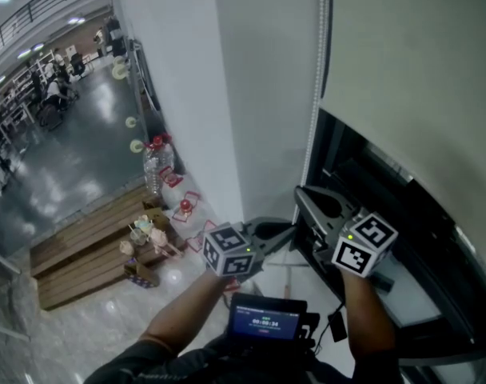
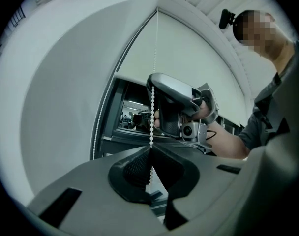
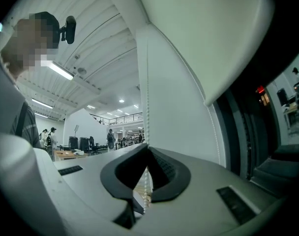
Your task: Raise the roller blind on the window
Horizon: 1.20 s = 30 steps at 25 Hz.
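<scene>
The roller blind (image 1: 411, 46) hangs partway up; its lower edge crosses the upper part of the window (image 1: 363, 186), so the dark lower panes are uncovered while the top is covered, which suggests that the raising is under way with a good stretch left to do. The bead chain (image 1: 313, 134) drops along the blind's left edge. The left gripper (image 2: 150, 149) has its jaws pressed together on that chain, and the right gripper (image 3: 145, 152) is likewise clamped on it, the beads running down between its pads; in the head view the two tools sit close together at the chain, so they may crowd each other on the next pull. A second beaded strand (image 2: 101, 127) runs nearer the frame and could snag. To the left stands a white pillar (image 1: 203, 94); at its foot are bottles (image 1: 153, 166) and small toys (image 1: 147, 234) on wooden pallets (image 1: 83, 250), well clear of the chain.
</scene>
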Tool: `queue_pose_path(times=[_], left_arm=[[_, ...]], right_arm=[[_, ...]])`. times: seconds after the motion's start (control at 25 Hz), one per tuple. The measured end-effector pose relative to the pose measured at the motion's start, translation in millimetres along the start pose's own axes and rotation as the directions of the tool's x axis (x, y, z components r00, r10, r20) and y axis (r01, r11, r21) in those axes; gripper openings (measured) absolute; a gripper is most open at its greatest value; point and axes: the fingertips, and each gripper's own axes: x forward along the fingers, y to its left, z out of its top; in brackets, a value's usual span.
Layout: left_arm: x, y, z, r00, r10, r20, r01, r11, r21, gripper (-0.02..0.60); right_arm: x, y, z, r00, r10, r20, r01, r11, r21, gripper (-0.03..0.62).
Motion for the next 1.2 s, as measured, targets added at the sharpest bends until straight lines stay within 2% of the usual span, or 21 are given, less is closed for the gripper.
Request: queue_pose_path(times=[0.2,0.4,0.48,0.52,0.64,0.72,0.8,0.92,1.08,1.2], left_arm=[[-0.6,4.0,-32.5,0.999,0.003,-0.038,-0.005,0.998,-0.059,0.005],[-6.6,12.4,-33.4,0.999,0.039,-0.029,-0.04,0.998,-0.056,0.009],[-17.4,17.3,-27.7,0.998,0.05,-0.04,-0.052,0.997,-0.06,0.075],[-25.3,18.9,-19.9,0.998,0.051,-0.026,-0.053,0.996,-0.066,0.109],[-50.4,19.8,27.8,0.994,0.056,0.094,-0.05,0.997,-0.066,0.114],[-58.9,15.1,71.3,0.982,0.054,0.182,-0.049,0.998,-0.031,0.114],[-56.9,4.5,111.6,0.974,0.022,0.226,-0.03,0.999,0.033,0.112],[-41.6,-4.8,154.2,0.974,-0.019,0.226,-0.007,0.994,0.113,0.114],[-22.5,1.3,177.1,0.981,0.027,0.194,-0.059,0.985,0.162,0.114],[-10.4,0.9,184.3,0.982,0.031,0.187,-0.065,0.983,0.174,0.105]], right_arm=[[-1.0,-2.5,-32.9,0.999,-0.008,-0.036,0.009,1.0,0.03,0.005],[-3.1,-3.1,-34.9,0.999,0.0,-0.033,0.002,0.999,0.047,0.005],[-0.6,-3.5,-35.0,0.999,-0.001,-0.041,0.003,0.999,0.043,0.005],[0.2,-3.4,-35.4,0.999,-0.002,-0.04,0.003,0.999,0.045,0.005],[1.3,-1.5,-36.5,0.999,-0.002,-0.033,0.004,0.999,0.052,0.005],[2.6,0.8,-37.3,0.999,0.004,-0.034,-0.002,0.999,0.052,0.005],[4.1,2.4,-38.4,0.999,0.01,-0.035,-0.009,0.999,0.051,0.005],[5.4,2.7,-38.4,1.0,0.012,-0.029,-0.011,0.999,0.048,0.005],[5.7,4.6,-38.1,0.999,0.016,-0.029,-0.014,0.999,0.043,0.005],[4.4,4.5,-37.9,0.999,0.011,-0.03,-0.01,0.999,0.042,0.005]])
